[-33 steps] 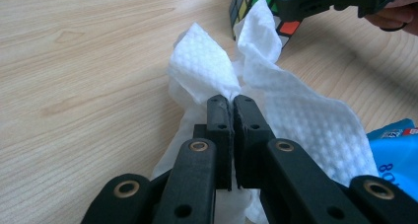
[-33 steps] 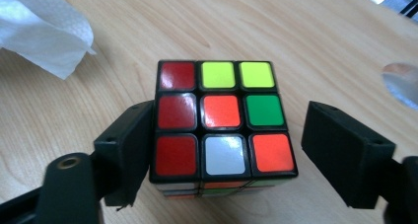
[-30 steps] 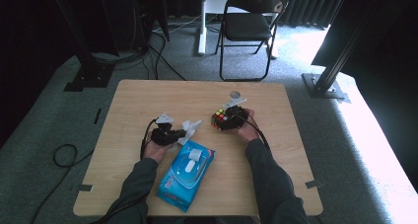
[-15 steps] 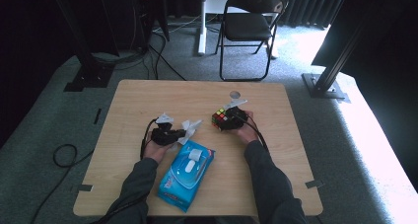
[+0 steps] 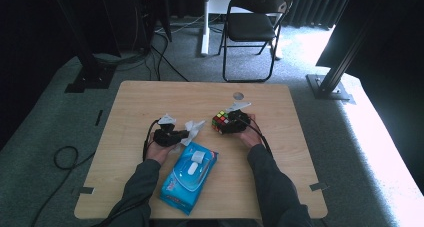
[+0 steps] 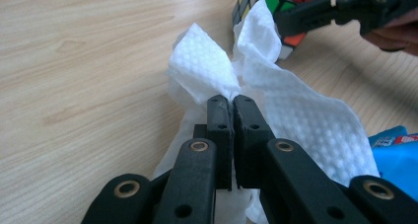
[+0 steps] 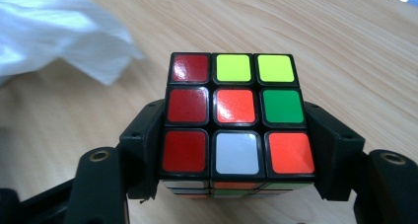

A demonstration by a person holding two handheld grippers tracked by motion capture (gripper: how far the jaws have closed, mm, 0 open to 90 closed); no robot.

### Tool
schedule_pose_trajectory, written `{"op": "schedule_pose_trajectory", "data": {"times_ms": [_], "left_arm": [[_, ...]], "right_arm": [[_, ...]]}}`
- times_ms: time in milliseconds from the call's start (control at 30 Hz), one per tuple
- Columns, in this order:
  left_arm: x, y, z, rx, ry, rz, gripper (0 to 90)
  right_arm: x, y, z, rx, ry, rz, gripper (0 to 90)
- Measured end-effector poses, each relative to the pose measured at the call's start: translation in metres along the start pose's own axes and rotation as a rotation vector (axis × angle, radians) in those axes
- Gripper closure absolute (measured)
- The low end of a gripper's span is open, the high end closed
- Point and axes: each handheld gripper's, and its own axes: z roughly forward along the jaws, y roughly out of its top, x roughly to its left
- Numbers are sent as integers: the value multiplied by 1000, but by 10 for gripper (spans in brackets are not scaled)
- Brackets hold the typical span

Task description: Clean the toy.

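Starting at the near edge of the table (image 5: pixel 125 197), we see the blue pack of wipes (image 5: pixel 189 182) lying between our forearms, its flap open. Just beyond it, the left gripper (image 6: pixel 231 101) has its fingers clenched on a white wipe (image 6: pixel 296 120), which bunches up above the fingertips and drapes down beside the pack. Farther toward the middle of the table, the right gripper (image 7: pixel 236 184) has its fingers grasping the puzzle cube (image 7: pixel 235 113) by two opposite sides, so a face of red, yellow, orange, green and white squares looks up at its camera. From above, the cube (image 5: pixel 221 122) sits near the middle of the table, a little toward the right edge, with the wipe (image 5: pixel 192 129) just beside it. Whether the cube rests on the wood or is lifted slightly we cannot tell.

We judge that the wiping step is about to begin: wipe drawn, cube held ready. The next move calls for bringing the bunched wipe onto a free face of the cube while the right gripper holds it steady, with light pressure so the cube does not twist out.
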Motion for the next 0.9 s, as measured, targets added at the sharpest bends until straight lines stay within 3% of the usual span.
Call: {"op": "schedule_pose_trajectory", "data": {"times_ms": [267, 600, 800, 900], "left_arm": [[0, 9, -4, -23, 0, 3, 870], [-6, 23, -5, -43, -11, 22, 870], [-5, 29, -5, -49, -10, 22, 870], [-4, 32, -4, -52, -8, 14, 871]], "right_arm": [[20, 5, -2, -34, 59, -42, 338], [47, 20, -4, -52, 120, -138, 339], [56, 26, -4, -52, 143, -183, 341], [57, 28, -4, -60, 154, -181, 341]]}}
